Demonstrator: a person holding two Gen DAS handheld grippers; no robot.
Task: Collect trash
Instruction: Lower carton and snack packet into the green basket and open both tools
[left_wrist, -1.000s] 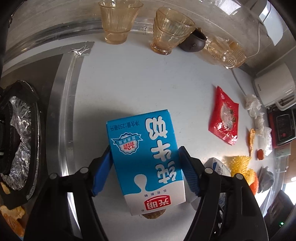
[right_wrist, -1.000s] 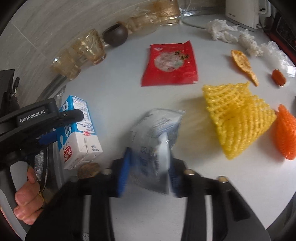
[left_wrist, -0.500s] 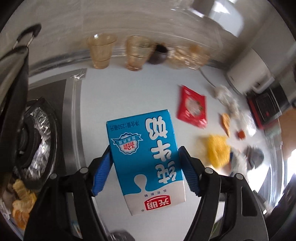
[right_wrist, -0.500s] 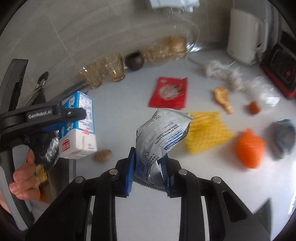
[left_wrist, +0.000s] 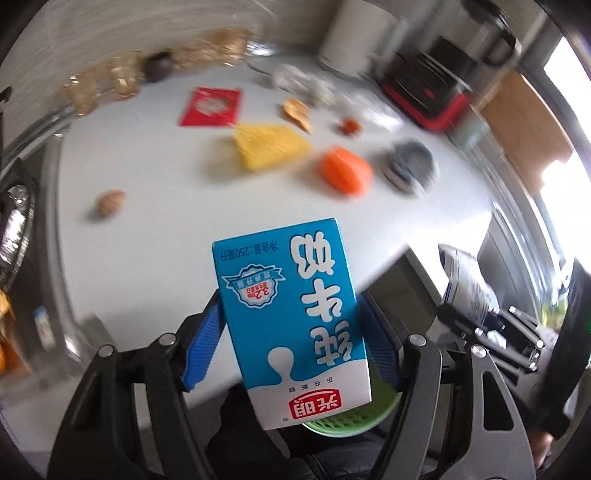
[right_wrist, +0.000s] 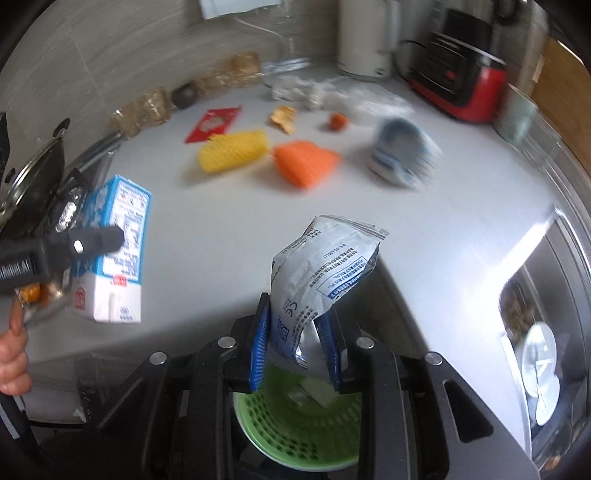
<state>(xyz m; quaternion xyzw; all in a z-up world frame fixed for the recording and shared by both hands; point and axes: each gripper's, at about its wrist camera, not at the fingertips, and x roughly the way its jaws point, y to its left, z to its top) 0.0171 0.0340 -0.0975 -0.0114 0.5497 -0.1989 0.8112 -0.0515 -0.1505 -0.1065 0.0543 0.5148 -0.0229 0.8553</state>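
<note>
A: While both claws hang past the bench (right_wrist: 424, 229) edge, what does the left claw (left_wrist: 291, 334) pinch?
B: Blue-and-white carton (left_wrist: 291, 317), held upside down between the blue pads. Print reads "纯牛奶", "光明", "250毫升", "3.2".
A: Right claw (right_wrist: 295, 350)?
B: Pressed onto a crumpled silver pouch (right_wrist: 317, 273); a "CE" mark is legible, the blue label too small to read.
A: Below them?
B: Green basket (right_wrist: 295, 435) under the right claw, off the bench.
A: Left on the bench?
B: Red packet (right_wrist: 214, 123), yellow net (right_wrist: 232, 151), orange net (right_wrist: 306, 162), peel (right_wrist: 284, 118). All blurred.
</note>
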